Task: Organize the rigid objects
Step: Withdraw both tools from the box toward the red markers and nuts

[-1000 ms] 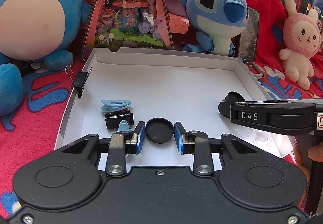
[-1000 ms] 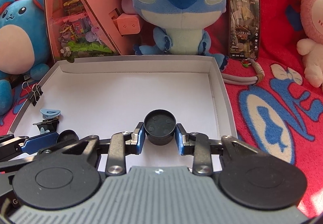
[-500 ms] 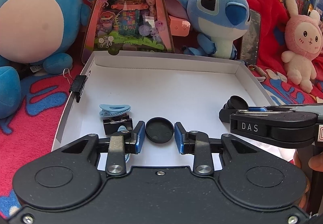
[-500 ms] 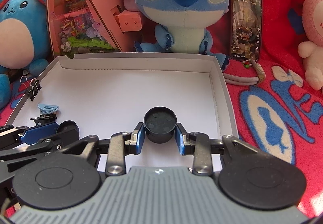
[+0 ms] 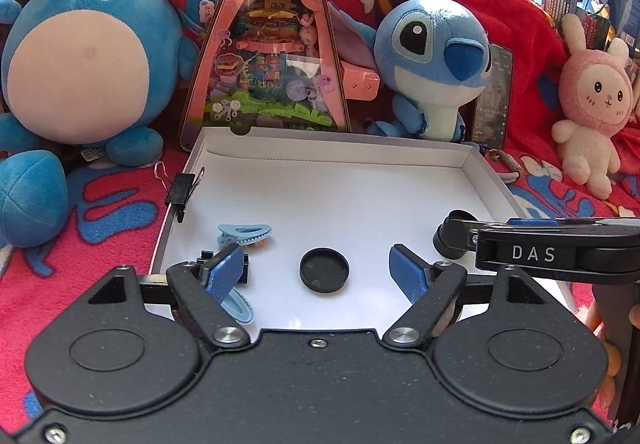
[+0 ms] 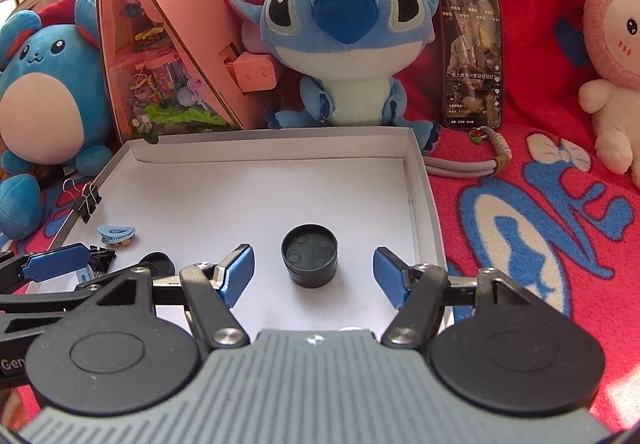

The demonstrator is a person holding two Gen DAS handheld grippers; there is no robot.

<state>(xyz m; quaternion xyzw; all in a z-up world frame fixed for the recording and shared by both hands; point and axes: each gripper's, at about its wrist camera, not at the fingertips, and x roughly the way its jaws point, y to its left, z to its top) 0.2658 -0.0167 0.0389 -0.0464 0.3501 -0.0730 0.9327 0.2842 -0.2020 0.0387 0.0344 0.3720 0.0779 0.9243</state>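
Observation:
A white shallow box [image 5: 336, 153] [image 6: 276, 135] lies on the red blanket. In the left wrist view a flat black round lid [image 5: 324, 270] rests on the box floor between the jaws of my left gripper [image 5: 318, 270], which are opening and do not touch it. In the right wrist view a black round cup [image 6: 309, 256] stands on the box floor between the opening jaws of my right gripper [image 6: 314, 276], also free of the pads. Light blue hair clips [image 5: 245, 234] [image 6: 116, 234] and a black binder clip [image 5: 224, 264] lie at the box's left.
Another black binder clip [image 5: 182, 189] [image 6: 87, 199] grips the box's left wall. Plush toys [image 5: 434, 63] [image 6: 344, 39], a pink triangular toy house [image 5: 272, 43] and a phone [image 6: 472, 55] stand behind the box. The right gripper's body [image 5: 552, 254] reaches in from the right.
Both grippers have spread their jaws wide. The left has let go of the black lid and the right has let go of the black cup; both objects now sit free in the box.

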